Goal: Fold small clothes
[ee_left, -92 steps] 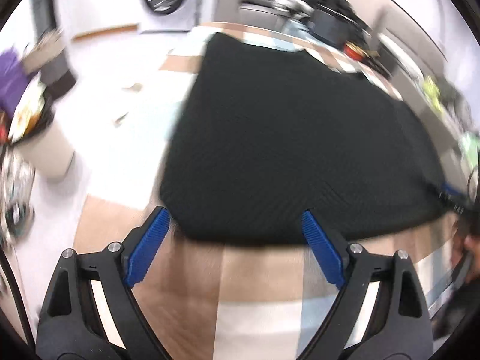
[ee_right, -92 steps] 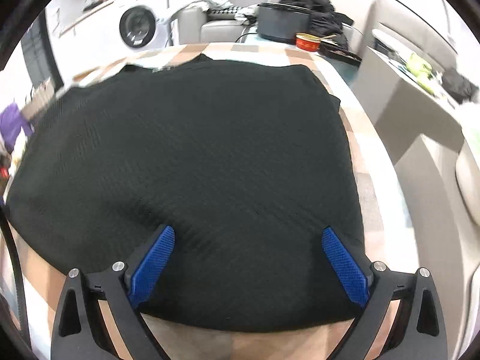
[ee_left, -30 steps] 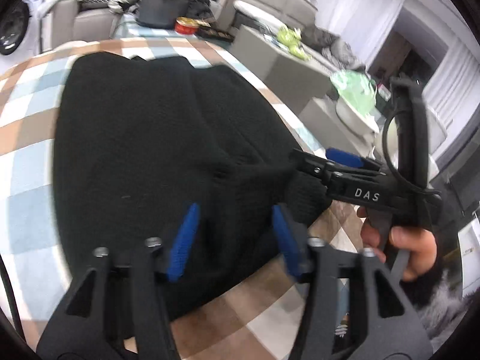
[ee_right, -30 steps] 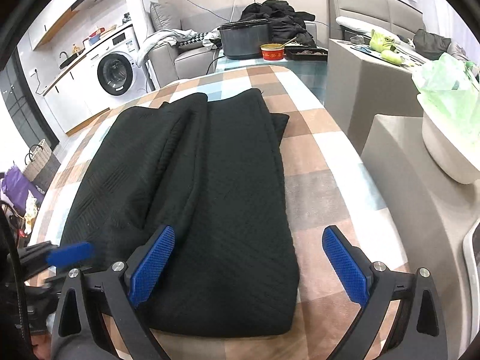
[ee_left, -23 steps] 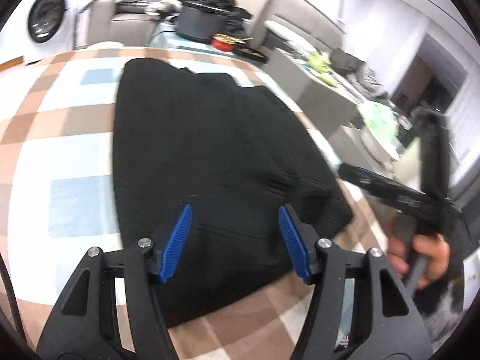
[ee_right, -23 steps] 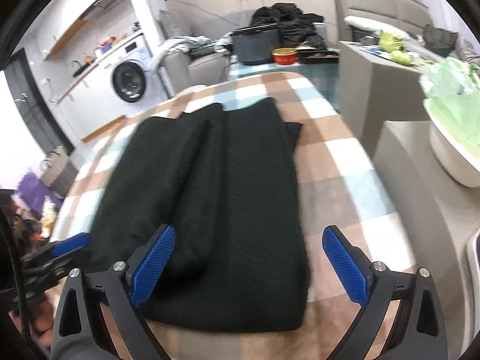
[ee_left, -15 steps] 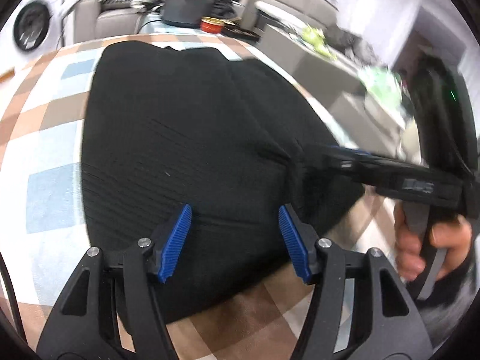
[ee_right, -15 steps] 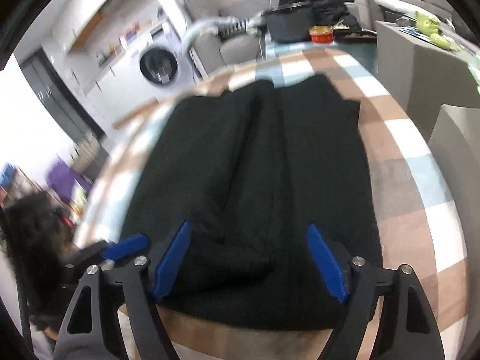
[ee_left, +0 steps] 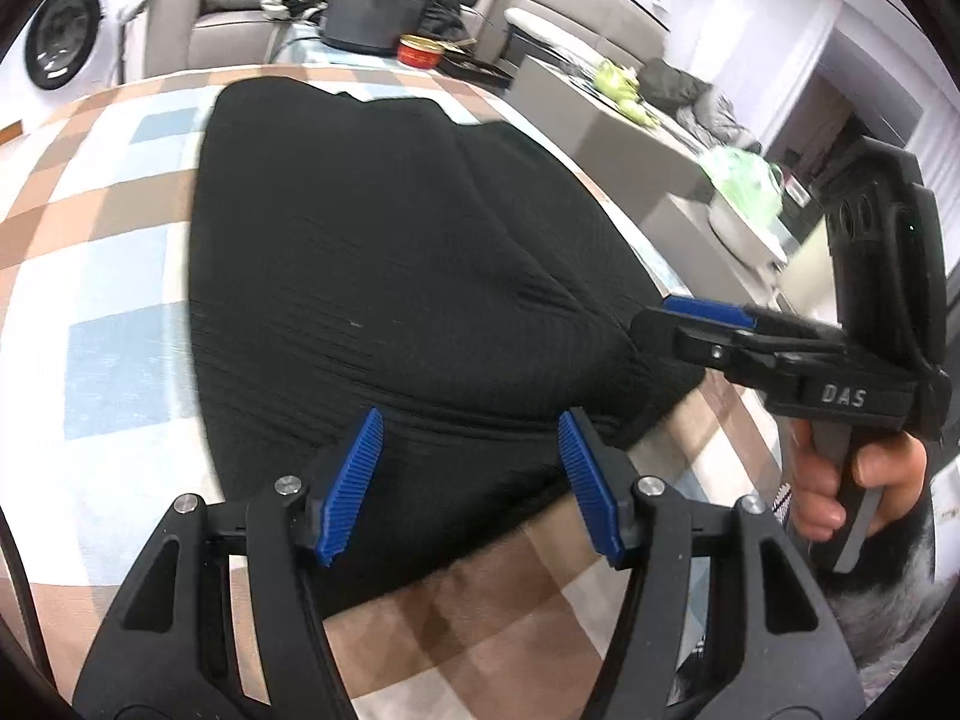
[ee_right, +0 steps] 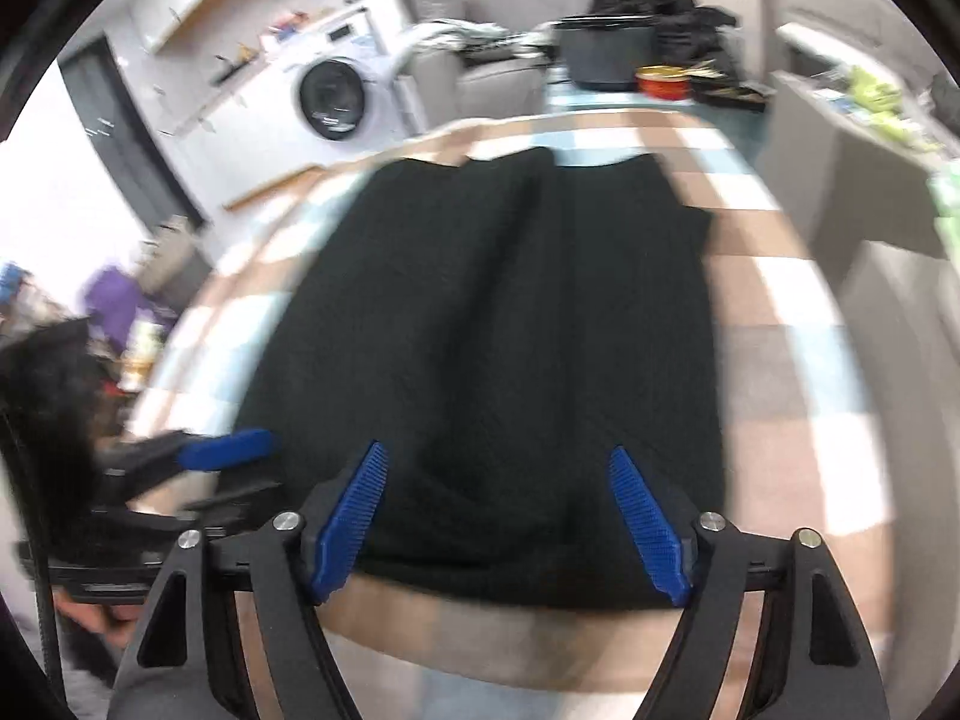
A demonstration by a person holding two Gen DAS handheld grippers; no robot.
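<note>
Pot [ee_left: 371,24] beyond folded black garment [ee_left: 390,276], contents unseen

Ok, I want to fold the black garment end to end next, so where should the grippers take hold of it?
Probably the near hem of the black garment, one corner per gripper, coming in low from the table's near edge. It lies flat as a long strip, with that hem straight just beyond both grippers. The right gripper, jaws closing, has only cloth below it; the left gripper stands open above the hem.
</note>
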